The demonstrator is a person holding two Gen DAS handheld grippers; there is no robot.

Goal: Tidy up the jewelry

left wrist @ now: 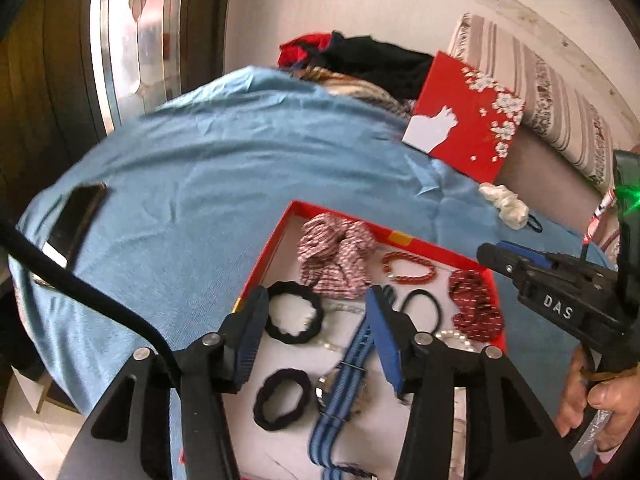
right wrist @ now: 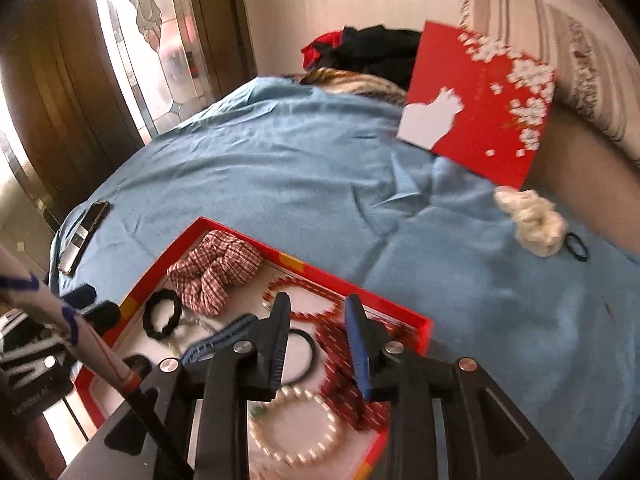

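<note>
Left gripper (left wrist: 316, 320) spread, empty, hovering over red box (left wrist: 264, 256) | right gripper (right wrist: 316, 332) parted, empty | I'm eyeing white scrunchie (right wrist: 532, 220) lying outside on blue sheet (right wrist: 280, 168) | risk: snagging bracelet (left wrist: 410, 268).

- Daylight is admitted through the patterned glass door (right wrist: 132, 40) at the upper left of both views; in the right wrist view the panes are blown out to white.
- The blue bedspread (left wrist: 240, 152) is evenly and softly lit, and only faint shadows are cast.
- Straight edges are bowed by the fisheye lens, and the corners are darkened.
- Motion blur is seen on the white scrunchie (right wrist: 532, 220) and the pearl bracelet (right wrist: 296, 428).
</note>
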